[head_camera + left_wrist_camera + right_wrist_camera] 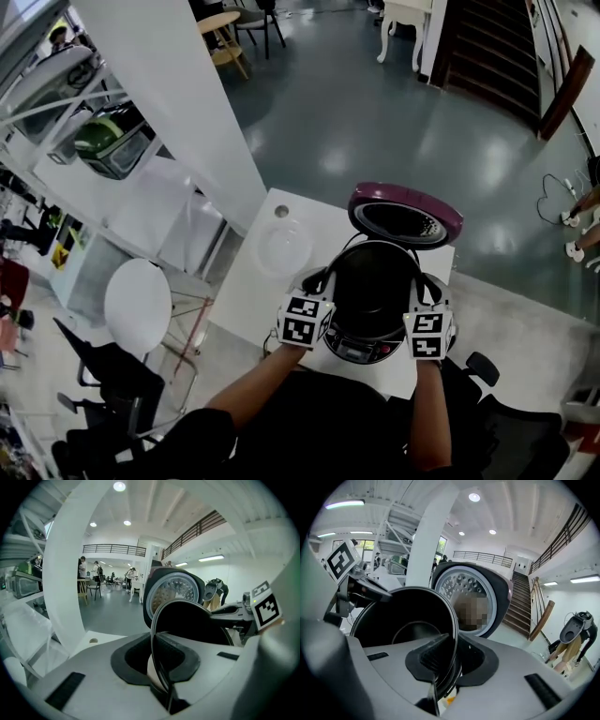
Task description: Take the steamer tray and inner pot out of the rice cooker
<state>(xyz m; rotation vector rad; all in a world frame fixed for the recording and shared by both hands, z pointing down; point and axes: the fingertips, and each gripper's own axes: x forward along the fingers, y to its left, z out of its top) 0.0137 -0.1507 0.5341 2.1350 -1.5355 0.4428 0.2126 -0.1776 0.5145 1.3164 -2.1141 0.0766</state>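
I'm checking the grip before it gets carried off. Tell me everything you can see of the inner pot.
The inner pot is round, deep and black, dull inside with a thin glossy rim, and empty as far as shows. It is upright over the rice cooker, in front of its open lid. The left gripper and the right gripper clamp its rim on opposite sides. Whether it has cleared the cooker cannot be told.

Head cam: we look steeply down from well above the table [248,305], its near edge at frame bottom. Cam on the left gripper [323,286] sits v. close behind its jaws, facing across the inner pot [375,281] toward the open lid [405,214]. Cam on the right gripper [427,289] does likewise from the opp. rim. All 3 views share pot & lid.
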